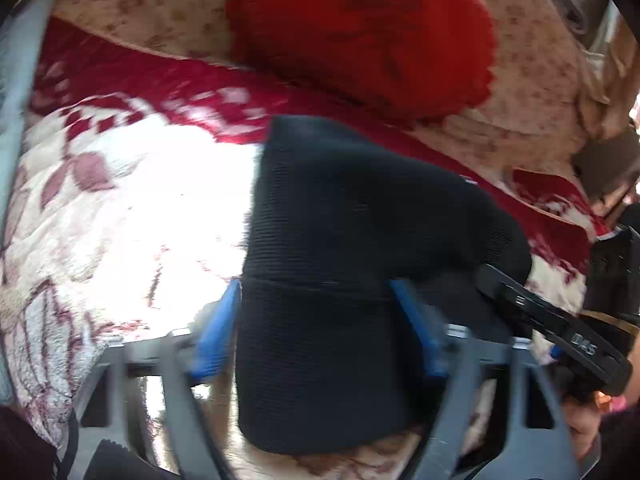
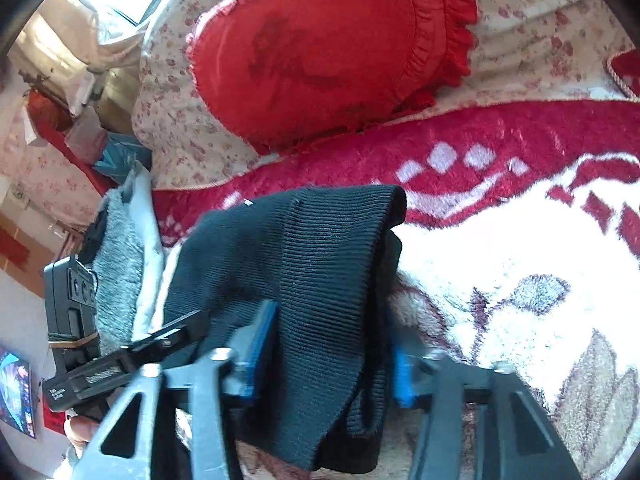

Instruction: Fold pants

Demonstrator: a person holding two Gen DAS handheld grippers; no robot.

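Observation:
Black ribbed knit pants (image 1: 340,208) lie folded in a bundle on a red and white blanket (image 1: 120,220). In the left wrist view my left gripper (image 1: 320,320) has its blue pads (image 1: 220,328) against both sides of the bundle's near end. A black finger of the right gripper (image 1: 552,328) reaches in from the right. In the right wrist view the pants (image 2: 304,248) hang between the blue pads (image 2: 260,344) of my right gripper (image 2: 328,360), which press the fabric. The left gripper's finger (image 2: 160,340) shows at the left.
A red frilled cushion (image 2: 328,52) rests on a flowered sheet (image 2: 172,120) behind the blanket (image 2: 520,240). A grey fuzzy cloth (image 2: 120,272) lies at the bed's left edge. A person's hand (image 2: 80,428) shows low left, beside a screen (image 2: 16,392).

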